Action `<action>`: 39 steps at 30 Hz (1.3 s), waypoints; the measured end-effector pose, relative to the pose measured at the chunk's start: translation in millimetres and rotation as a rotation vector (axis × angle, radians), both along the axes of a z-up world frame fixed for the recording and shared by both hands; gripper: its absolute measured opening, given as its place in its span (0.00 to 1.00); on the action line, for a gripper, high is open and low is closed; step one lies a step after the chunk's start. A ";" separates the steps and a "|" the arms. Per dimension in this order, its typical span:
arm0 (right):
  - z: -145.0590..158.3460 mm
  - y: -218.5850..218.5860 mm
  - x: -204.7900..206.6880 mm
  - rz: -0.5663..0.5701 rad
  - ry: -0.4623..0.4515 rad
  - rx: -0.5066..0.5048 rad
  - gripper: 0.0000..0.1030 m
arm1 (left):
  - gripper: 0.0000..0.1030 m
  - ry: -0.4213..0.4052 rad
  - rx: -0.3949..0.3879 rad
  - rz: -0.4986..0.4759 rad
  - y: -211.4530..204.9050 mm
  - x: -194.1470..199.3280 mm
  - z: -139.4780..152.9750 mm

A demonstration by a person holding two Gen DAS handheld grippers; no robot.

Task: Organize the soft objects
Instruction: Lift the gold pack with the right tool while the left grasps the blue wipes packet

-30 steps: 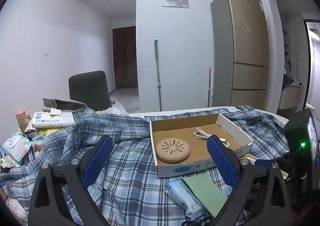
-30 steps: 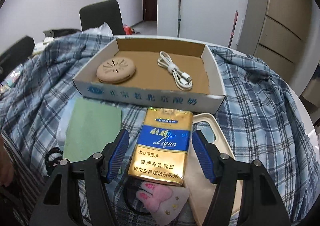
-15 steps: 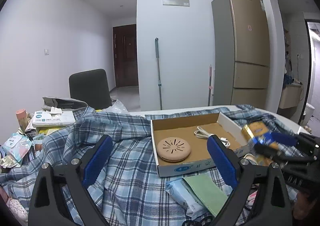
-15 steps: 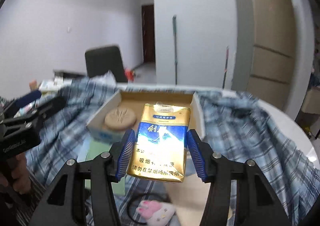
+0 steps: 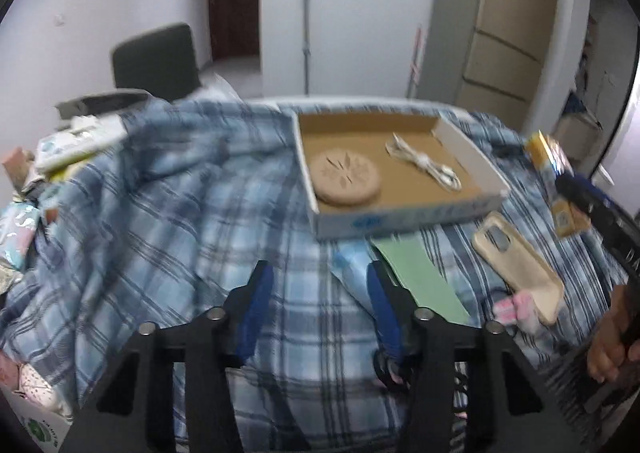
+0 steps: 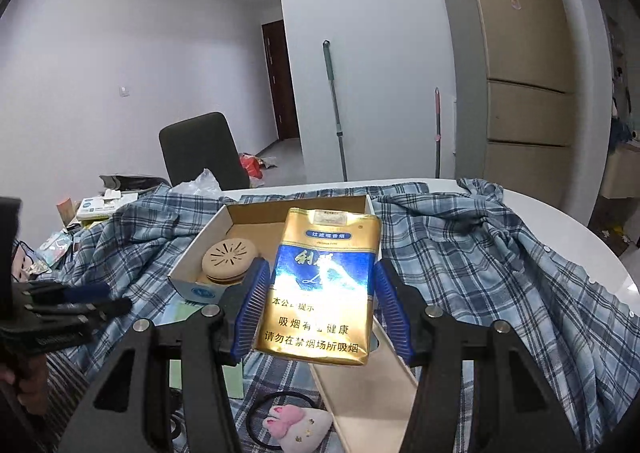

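Observation:
My right gripper [image 6: 320, 307] is shut on a gold and blue cigarette pack [image 6: 322, 285] and holds it up above the table, in front of the shallow cardboard box [image 6: 188, 273]. The pack [image 5: 554, 173] also shows at the right of the left wrist view. My left gripper [image 5: 318, 293] is partly closed with nothing between its pads, low over the blue plaid shirt [image 5: 160, 221], close to a tissue pack with a green cloth [image 5: 420, 277] on it. The box [image 5: 400, 221] holds a round tan disc [image 5: 345, 181] and a white cable [image 5: 424, 163].
A beige phone case [image 5: 520, 269] and a pink plush hair tie [image 6: 296, 423] lie on the shirt near the front. Tissue packs and clutter [image 5: 72, 141] sit at the table's left. A dark chair [image 6: 200, 151] stands behind the table, a fridge [image 6: 520, 65] at the right.
My right gripper closed on the cigarette pack and lifted it off the shirt. My left gripper tilted down toward the shirt and its jaws narrowed.

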State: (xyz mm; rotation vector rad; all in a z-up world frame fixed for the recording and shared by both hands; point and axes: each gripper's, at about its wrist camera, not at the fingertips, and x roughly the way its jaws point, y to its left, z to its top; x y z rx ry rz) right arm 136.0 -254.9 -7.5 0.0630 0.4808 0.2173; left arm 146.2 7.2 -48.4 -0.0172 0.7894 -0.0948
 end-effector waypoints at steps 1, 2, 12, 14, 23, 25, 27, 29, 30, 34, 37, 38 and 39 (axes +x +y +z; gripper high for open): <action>0.3 -0.6 -1.0 0.001 -0.004 -0.001 0.52 | 0.48 0.031 -0.006 -0.017 -2.3 1.9 -4.4; 0.9 -0.5 -1.6 0.002 -0.007 -0.001 0.52 | 0.48 0.053 -0.001 -0.032 -5.3 3.4 -7.3; 2.7 -4.3 -3.5 -0.007 -0.014 0.004 0.52 | 0.47 0.149 0.071 -0.075 -30.5 18.7 -24.0; 3.0 -5.0 -3.6 -0.008 -0.016 0.005 0.52 | 0.47 0.166 0.088 -0.091 -36.1 22.0 -28.5; 3.7 -1.9 -6.7 0.004 -0.026 -0.007 0.52 | 0.47 0.198 0.046 -0.078 -29.2 31.8 -35.3; 3.2 -2.2 -5.8 0.005 -0.022 -0.005 0.52 | 0.47 0.198 0.017 -0.098 -29.4 32.8 -34.9; 2.8 -3.0 -4.9 0.001 -0.019 -0.003 0.52 | 0.47 0.191 0.009 -0.123 -35.1 32.8 -33.6; 3.0 -2.6 -4.1 -0.004 -0.019 -0.004 0.52 | 0.47 0.184 0.019 -0.151 -45.9 33.1 -32.0; 3.1 -3.2 -4.2 -0.005 -0.020 -0.004 0.52 | 0.49 0.187 0.031 -0.159 -51.4 34.3 -32.0; 3.8 -3.3 -5.5 -0.001 -0.027 -0.007 0.52 | 0.67 0.217 0.041 -0.178 -62.7 42.3 -36.1; 3.6 -2.1 -6.2 0.004 -0.029 -0.010 0.52 | 0.69 0.236 0.029 -0.173 -65.5 45.7 -40.7; 3.5 -1.8 -6.1 0.004 -0.028 -0.011 0.52 | 0.70 0.232 0.033 -0.173 -66.8 45.8 -40.5; 3.4 -1.6 -6.0 0.004 -0.027 -0.011 0.52 | 0.73 0.225 0.041 -0.173 -68.6 45.5 -40.1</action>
